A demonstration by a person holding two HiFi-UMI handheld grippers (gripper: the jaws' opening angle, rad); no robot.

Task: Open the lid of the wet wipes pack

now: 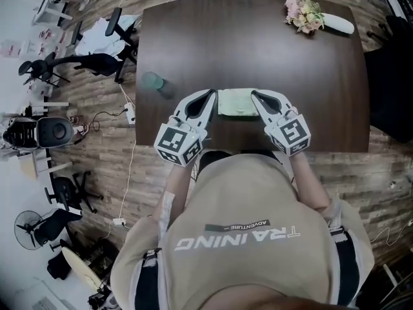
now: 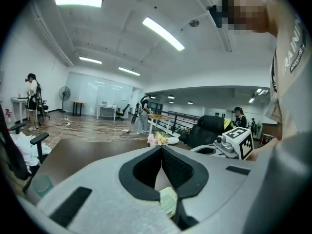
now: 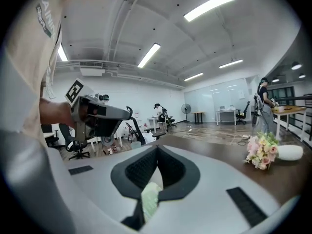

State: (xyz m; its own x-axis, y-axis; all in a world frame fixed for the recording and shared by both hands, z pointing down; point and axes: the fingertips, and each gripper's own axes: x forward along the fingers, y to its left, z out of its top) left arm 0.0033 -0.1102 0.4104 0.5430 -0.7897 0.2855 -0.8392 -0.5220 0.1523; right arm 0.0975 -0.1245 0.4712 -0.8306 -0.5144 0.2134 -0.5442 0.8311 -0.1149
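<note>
The pale green wet wipes pack (image 1: 235, 103) lies flat near the front edge of the dark table (image 1: 245, 44), its lid down. My left gripper (image 1: 212, 93) sits against the pack's left side and my right gripper (image 1: 253, 94) against its right side, both pointing away from the person. In the left gripper view the jaws (image 2: 161, 148) meet at their tips, and a strip of the pack (image 2: 168, 199) shows below them. The right gripper (image 3: 157, 148) also has its tips together, with the pack (image 3: 150, 197) beneath. Nothing is held in either.
A bunch of pink flowers (image 1: 304, 11) in a white wrap lies at the table's back right corner. A small greenish cup (image 1: 153, 81) stands near the left edge. Office chairs (image 1: 97, 62), cables and a fan (image 1: 29, 228) crowd the wooden floor to the left.
</note>
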